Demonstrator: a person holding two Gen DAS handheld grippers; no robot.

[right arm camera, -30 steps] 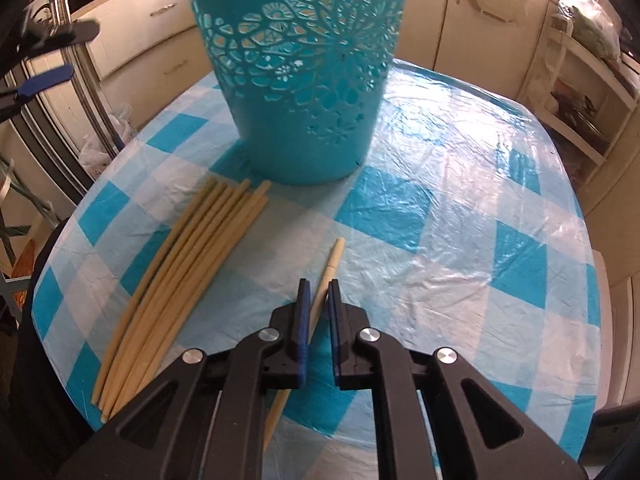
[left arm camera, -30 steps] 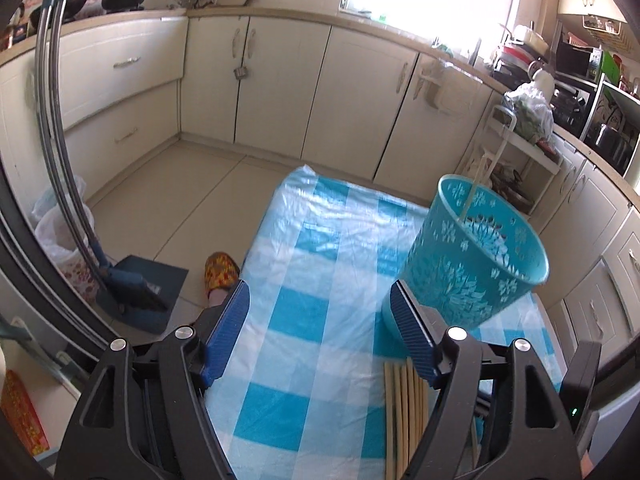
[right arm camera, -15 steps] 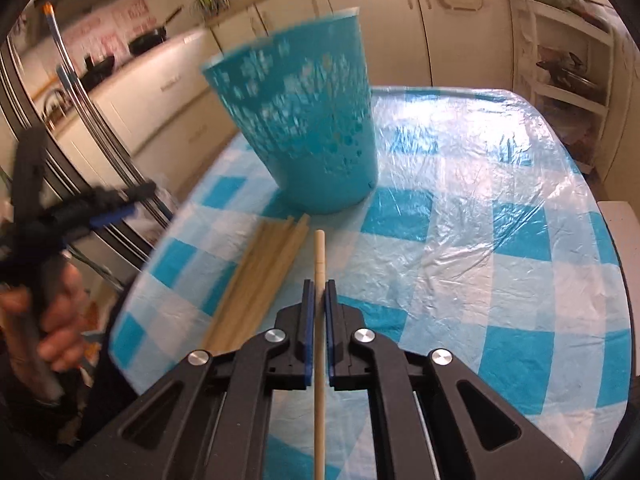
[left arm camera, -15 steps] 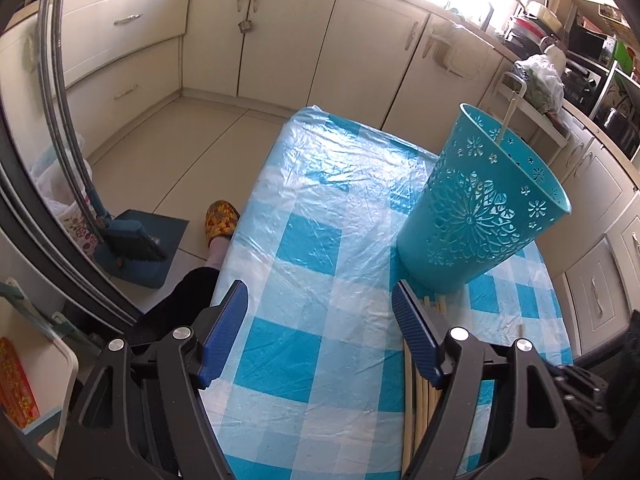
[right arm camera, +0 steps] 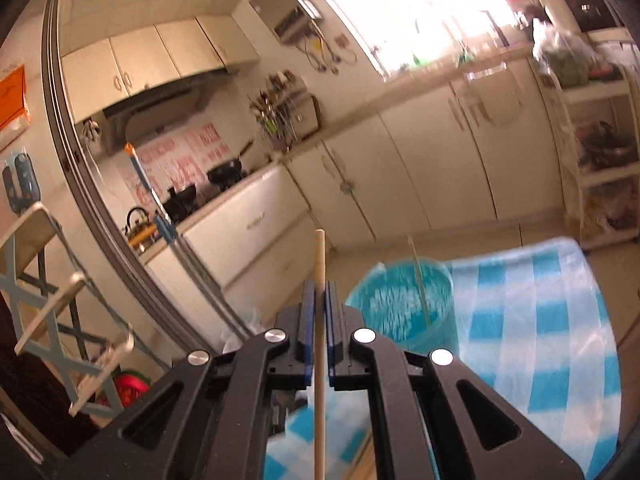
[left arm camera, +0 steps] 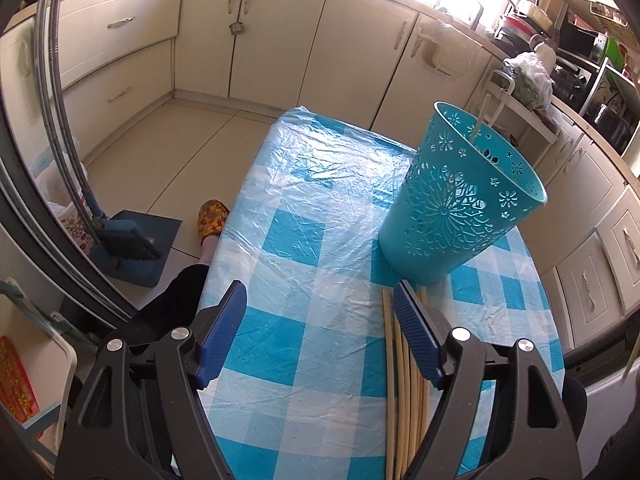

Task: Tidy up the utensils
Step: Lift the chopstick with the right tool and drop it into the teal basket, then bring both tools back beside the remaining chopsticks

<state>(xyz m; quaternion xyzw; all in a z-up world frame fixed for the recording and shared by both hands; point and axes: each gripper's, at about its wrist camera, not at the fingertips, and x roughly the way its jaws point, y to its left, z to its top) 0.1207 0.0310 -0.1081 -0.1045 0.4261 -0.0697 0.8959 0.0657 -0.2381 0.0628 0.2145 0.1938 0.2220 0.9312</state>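
The chopstick (right arm camera: 319,264) is pinched in the right tongs (right arm camera: 319,300), lifted above the teal basket (right arm camera: 400,312). To do it well, tip its lower end down over the rim, then let go. One chopstick already leans inside; about five lie bundled on the worktop (left arm camera: 304,248) beside the basket. The left tongs (left arm camera: 318,332) gape wide, empty.

Around me is a kitchen lined with cream cabinets (left arm camera: 276,40) under a pale worktop, and the floor (left arm camera: 168,160) is laid in beige tiles. A bright window (right arm camera: 404,12) floods the far wall with glare. A range hood (right arm camera: 156,108) hangs over dark pans (right arm camera: 224,172), and a white shelf rack (right arm camera: 600,168) stands at the right.
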